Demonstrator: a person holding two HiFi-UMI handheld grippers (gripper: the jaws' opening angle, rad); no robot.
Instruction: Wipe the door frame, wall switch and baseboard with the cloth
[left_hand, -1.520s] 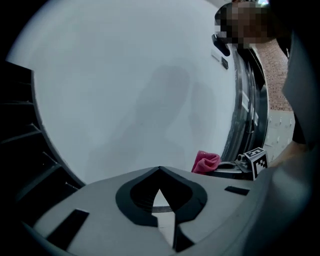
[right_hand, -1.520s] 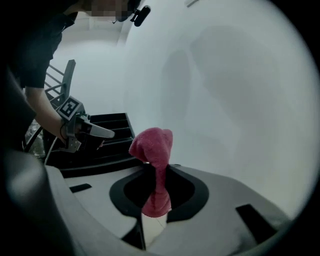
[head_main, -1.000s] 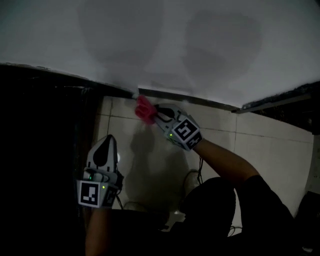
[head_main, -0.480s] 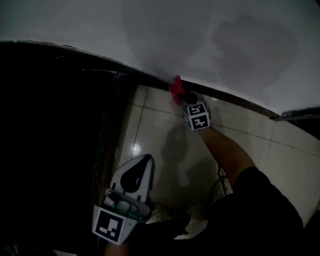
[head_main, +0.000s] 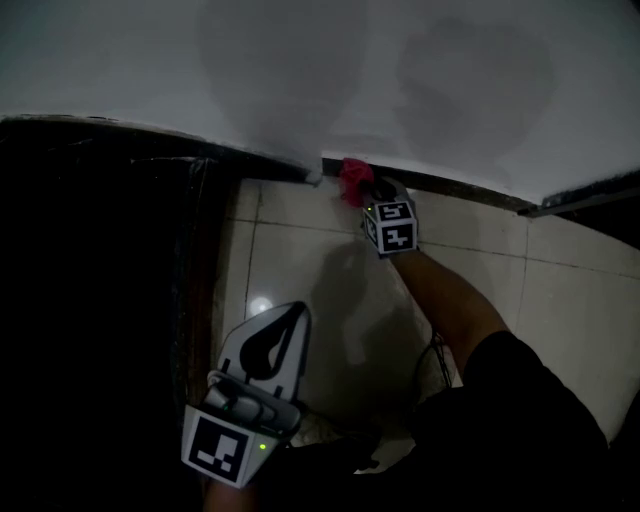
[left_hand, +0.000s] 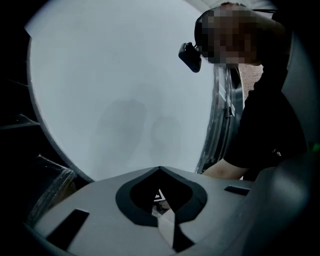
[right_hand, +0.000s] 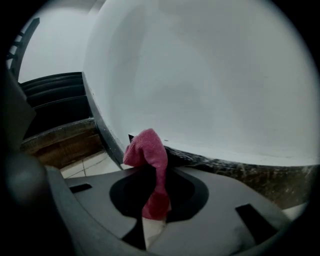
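Observation:
A pink cloth is pinched in my right gripper, which is shut on it. The bunched end of the cloth presses against the dark baseboard at the foot of the white wall, close to its left end. My left gripper hangs low at the front left over the tiled floor, jaws together with nothing held, and points up at the white wall. No wall switch shows in any view.
A dark door frame and doorway fill the left. Pale floor tiles lie between it and the person's arm. A cable trails on the floor. The person's dark-clothed body leans in at the right of the left gripper view.
The right gripper with the cloth has reached the baseboard from just off the floor and stays pressed on it. The head view has shifted slightly; the left gripper sits lower in view.

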